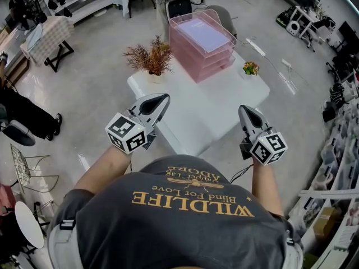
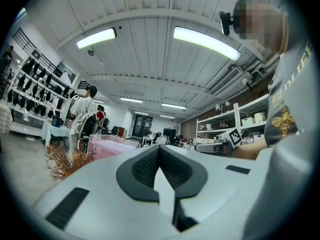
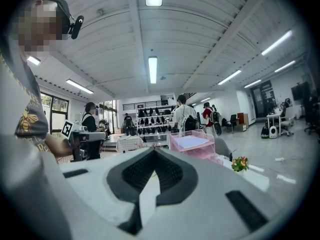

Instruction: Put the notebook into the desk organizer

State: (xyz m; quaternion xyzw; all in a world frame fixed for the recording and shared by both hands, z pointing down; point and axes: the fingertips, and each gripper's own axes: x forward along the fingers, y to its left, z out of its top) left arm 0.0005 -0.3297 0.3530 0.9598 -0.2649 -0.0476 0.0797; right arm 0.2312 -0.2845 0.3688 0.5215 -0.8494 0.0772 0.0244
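Left gripper [image 2: 160, 150]: jaws closed tip to tip, nothing between them, held above the near edge of the white table [image 1: 224, 108].
Right gripper [image 3: 154, 152]: likewise clenched, empty.
Notebook [image 1: 203, 33]: lying flat in the top tray of the pink desk organizer [image 1: 197, 63] at the table's far end.

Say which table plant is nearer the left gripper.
The brown dried plant, left of the organizer; the small flowering plant sits right of it.

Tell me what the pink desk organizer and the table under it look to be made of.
Desk organizer: likely translucent pink plastic; its tiers show through the walls. Table: smooth white top, perhaps laminate or painted board; even colour, no grain.
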